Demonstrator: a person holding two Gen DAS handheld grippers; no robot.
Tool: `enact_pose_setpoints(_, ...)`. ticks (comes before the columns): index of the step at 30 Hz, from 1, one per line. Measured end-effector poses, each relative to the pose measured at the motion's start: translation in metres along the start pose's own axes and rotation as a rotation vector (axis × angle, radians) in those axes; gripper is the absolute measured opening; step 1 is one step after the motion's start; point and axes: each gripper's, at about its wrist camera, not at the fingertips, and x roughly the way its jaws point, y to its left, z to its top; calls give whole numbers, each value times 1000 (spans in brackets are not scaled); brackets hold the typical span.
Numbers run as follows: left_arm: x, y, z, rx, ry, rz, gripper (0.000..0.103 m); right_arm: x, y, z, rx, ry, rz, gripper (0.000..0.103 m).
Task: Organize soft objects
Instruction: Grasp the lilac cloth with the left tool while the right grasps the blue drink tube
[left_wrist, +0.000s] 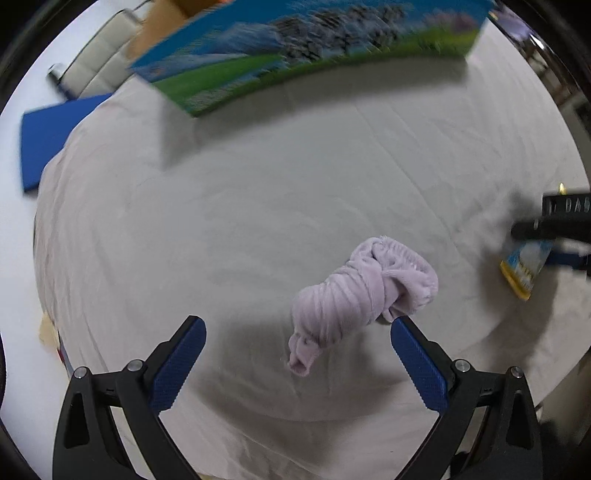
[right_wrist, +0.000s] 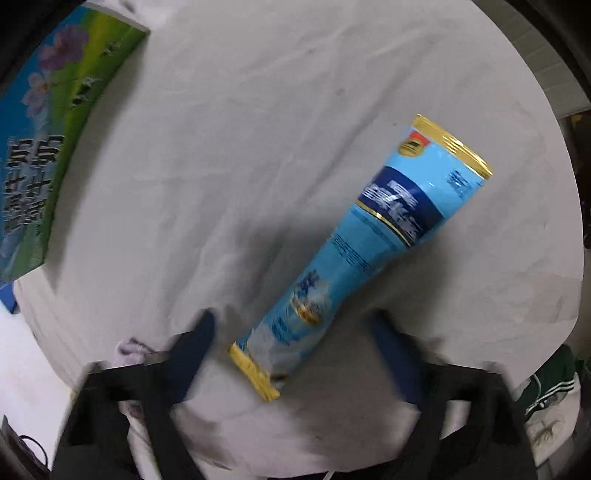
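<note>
A lilac knotted plush cloth (left_wrist: 364, 291) lies on the white sheet just ahead of my left gripper (left_wrist: 297, 332), whose blue-padded jaws are wide open; the cloth's lower end lies between the fingertips, untouched. A light-blue soft pouch with gold ends (right_wrist: 364, 243) lies diagonally on the sheet. My right gripper (right_wrist: 291, 328) is open, its jaws either side of the pouch's lower gold end, not closed on it. In the left wrist view the right gripper (left_wrist: 532, 236) and the pouch (left_wrist: 524, 269) show at the far right. A bit of the lilac cloth (right_wrist: 129, 349) shows low left.
A large blue-and-green printed box (left_wrist: 295, 55) stands at the far side of the sheet, also in the right wrist view (right_wrist: 44, 140). A blue flat board (left_wrist: 51, 144) lies off the sheet at left. A white-and-green garment (right_wrist: 546, 402) lies low right.
</note>
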Motion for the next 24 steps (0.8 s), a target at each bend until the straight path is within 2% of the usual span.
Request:
enact_pose_setpoints(2, 7, -6, 5, 53, 10, 0, 103, -2, 11, 0, -47, -15, -41, 55)
enact_pose_setpoints(4, 16, -19, 10, 134, 29, 9, 103, -2, 21, -2, -103, -13, -66, 50)
enact_pose_setpoints(5, 22, -25, 13, 177, 42, 5, 103, -2, 27, -3, -135, -11, -74, 44)
enact_pose_setpoints(7, 33, -37, 18, 245, 65, -11, 103, 0, 41, -5, -215, 2, -105, 38)
enact_pose_setpoints(9, 41, -41, 24, 252, 80, -42, 96, 1, 53, -7, -273, 13, -127, 38)
enact_pose_setpoints(11, 44, -36, 30, 194, 104, -119, 68, 1, 65, -10, -326, 12, -153, 37)
enact_pose_setpoints(13, 47, -23, 35, 77, 136, -222, 55, 1, 76, -13, -388, 9, -184, 37)
enact_pose_setpoints(14, 47, -16, 37, 26, 146, -255, 52, 1, 83, -16, -426, 7, -204, 36)
enact_pose_setpoints(15, 48, -4, 38, -75, 154, -310, 51, 1, 88, -18, -458, 8, -218, 36)
enact_pose_setpoints(18, 54, 29, 36, -296, 168, -408, 51, 4, 107, -26, -556, 8, -262, 36)
enact_pose_setpoints(21, 61, 47, 33, -407, 178, -460, 51, 7, 121, -29, -614, -5, -307, 36)
enact_pose_setpoints(24, 69, 47, 27, -426, 201, -512, 52, 10, 132, -29, -625, 0, -312, 36)
